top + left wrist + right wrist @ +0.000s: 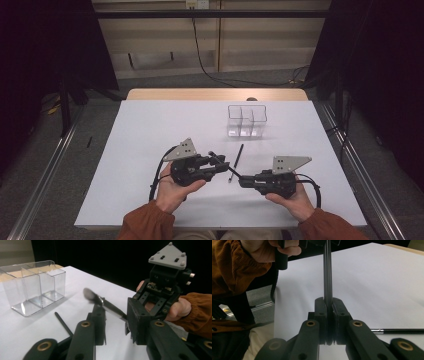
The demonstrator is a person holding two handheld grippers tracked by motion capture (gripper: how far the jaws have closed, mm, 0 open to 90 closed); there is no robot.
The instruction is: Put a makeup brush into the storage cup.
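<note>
dark curtains ring your white bench (150, 130), with a clear divided box (247, 120) toward its far side. your right gripper (329, 305) is clamped on a thin dark rod (327, 270) whose far end is cut off in the right gripper view. your left gripper (115, 319) stands apart around that rod (110, 307), pads not touching; its tip is blurred. a second black stick (239, 155) lies between box and grippers.

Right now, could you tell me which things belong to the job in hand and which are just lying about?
In use: thin rod; right tool, shut on it; left tool, open around it.
Lying about: black stick; clear divided box.
</note>
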